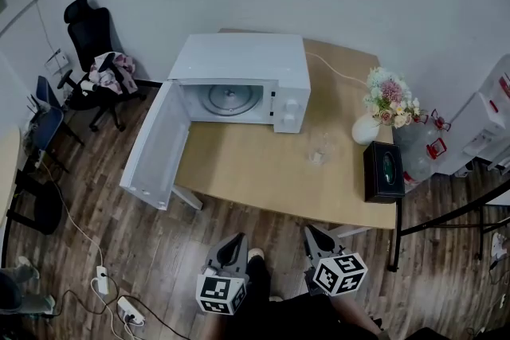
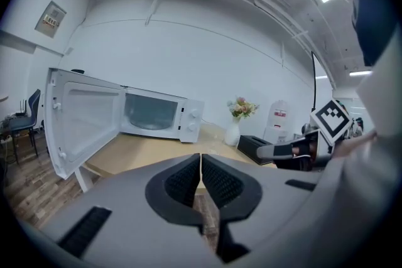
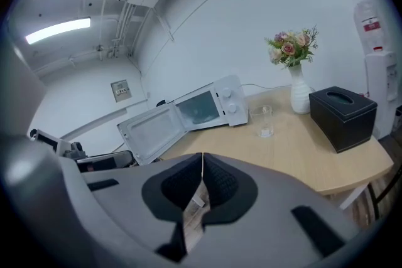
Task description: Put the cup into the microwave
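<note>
A clear glass cup stands on the wooden table, in front of the right end of the white microwave. The microwave's door hangs wide open to the left, showing the turntable inside. Both grippers are off the table's near edge, over the floor. My left gripper is shut and empty. My right gripper is shut and empty too, well short of the cup.
A white vase of flowers and a black tissue box stand at the table's right end. A black office chair sits at the far left. A power strip and cables lie on the wood floor at the near left.
</note>
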`<state>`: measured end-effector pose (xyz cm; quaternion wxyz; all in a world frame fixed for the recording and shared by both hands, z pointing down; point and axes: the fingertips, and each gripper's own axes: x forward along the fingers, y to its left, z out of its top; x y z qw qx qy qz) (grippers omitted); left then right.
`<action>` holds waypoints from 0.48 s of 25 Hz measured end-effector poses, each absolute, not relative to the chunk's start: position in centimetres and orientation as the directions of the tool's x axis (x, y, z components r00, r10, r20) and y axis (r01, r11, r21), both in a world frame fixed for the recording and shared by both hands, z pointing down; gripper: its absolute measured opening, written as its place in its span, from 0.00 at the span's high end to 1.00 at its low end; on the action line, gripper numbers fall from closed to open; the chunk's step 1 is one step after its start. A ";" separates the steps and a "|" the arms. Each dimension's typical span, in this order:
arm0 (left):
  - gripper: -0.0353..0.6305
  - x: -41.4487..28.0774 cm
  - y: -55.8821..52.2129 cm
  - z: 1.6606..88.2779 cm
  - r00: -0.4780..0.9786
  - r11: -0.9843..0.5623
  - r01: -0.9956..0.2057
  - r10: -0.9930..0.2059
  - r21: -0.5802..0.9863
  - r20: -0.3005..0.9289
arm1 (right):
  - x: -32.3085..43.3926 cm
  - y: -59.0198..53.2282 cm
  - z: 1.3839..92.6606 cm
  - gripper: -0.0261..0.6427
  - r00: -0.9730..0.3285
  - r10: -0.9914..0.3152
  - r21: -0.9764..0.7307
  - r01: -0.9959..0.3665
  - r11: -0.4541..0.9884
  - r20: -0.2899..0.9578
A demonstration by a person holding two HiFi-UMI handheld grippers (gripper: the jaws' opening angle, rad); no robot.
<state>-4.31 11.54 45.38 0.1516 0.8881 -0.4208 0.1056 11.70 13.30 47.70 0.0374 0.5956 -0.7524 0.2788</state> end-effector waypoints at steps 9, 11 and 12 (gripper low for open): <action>0.94 -4.6 4.4 45.1 0.657 -0.635 -0.751 -0.691 0.180 0.303 | 12.0 7.1 47.7 0.97 -0.231 -0.890 -0.368 -0.926 0.078 0.393; 0.94 -4.8 2.9 45.3 0.661 -0.641 -0.747 -0.687 0.177 0.303 | 11.8 5.6 47.6 0.97 -0.224 -0.894 -0.367 -0.927 0.073 0.388; 0.94 -4.9 2.2 45.3 0.663 -0.643 -0.745 -0.685 0.177 0.302 | 11.6 4.9 47.5 0.97 -0.221 -0.896 -0.366 -0.928 0.071 0.386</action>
